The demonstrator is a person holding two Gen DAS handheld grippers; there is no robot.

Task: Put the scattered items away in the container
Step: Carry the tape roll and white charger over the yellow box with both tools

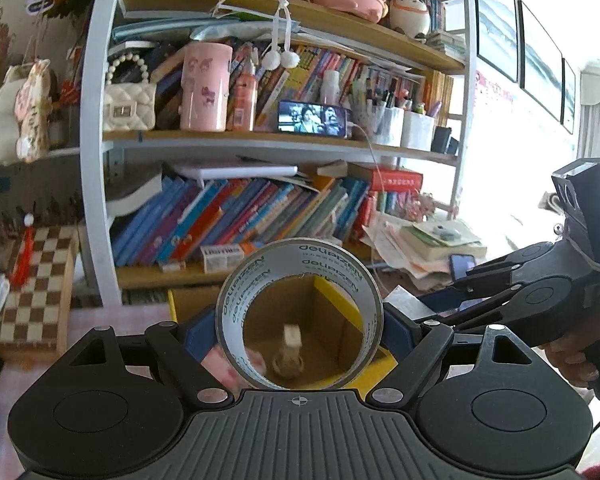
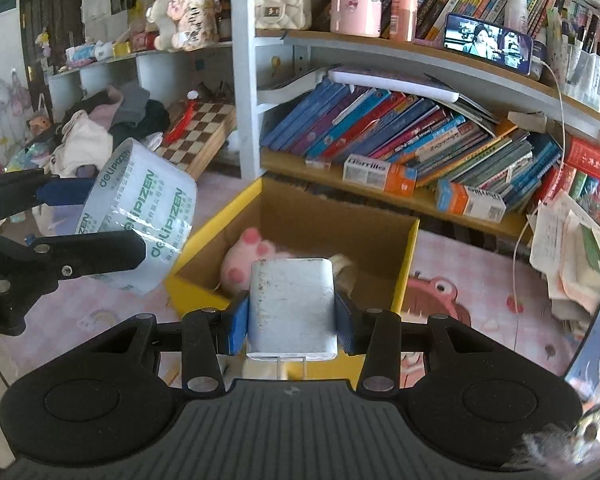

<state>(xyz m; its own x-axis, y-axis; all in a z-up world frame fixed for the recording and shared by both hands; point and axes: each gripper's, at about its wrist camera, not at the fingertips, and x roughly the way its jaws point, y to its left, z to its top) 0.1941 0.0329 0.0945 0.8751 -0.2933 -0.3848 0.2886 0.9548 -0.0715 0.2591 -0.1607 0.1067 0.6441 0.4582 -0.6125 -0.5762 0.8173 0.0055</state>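
My left gripper (image 1: 299, 326) is shut on a roll of clear tape (image 1: 300, 276) printed with green letters, held in the air over the yellow cardboard box (image 1: 342, 300). Through the roll I see a small wooden item (image 1: 290, 344) in the box. In the right wrist view the tape (image 2: 140, 216) hangs left of the box (image 2: 406, 264). My right gripper (image 2: 292, 316) is shut on a white charger block (image 2: 292, 304) above the box's near edge. A pink plush toy (image 2: 246, 264) lies inside the box. The right gripper also shows in the left wrist view (image 1: 432, 304).
A bookshelf (image 2: 380, 148) full of books stands behind the box. A phone (image 2: 488, 42) plays video on a shelf. A chessboard box (image 1: 36, 292) sits at the left. A paper pile (image 2: 572, 248) and a second phone (image 2: 592, 340) lie at the right on the pink mat (image 2: 472, 280).
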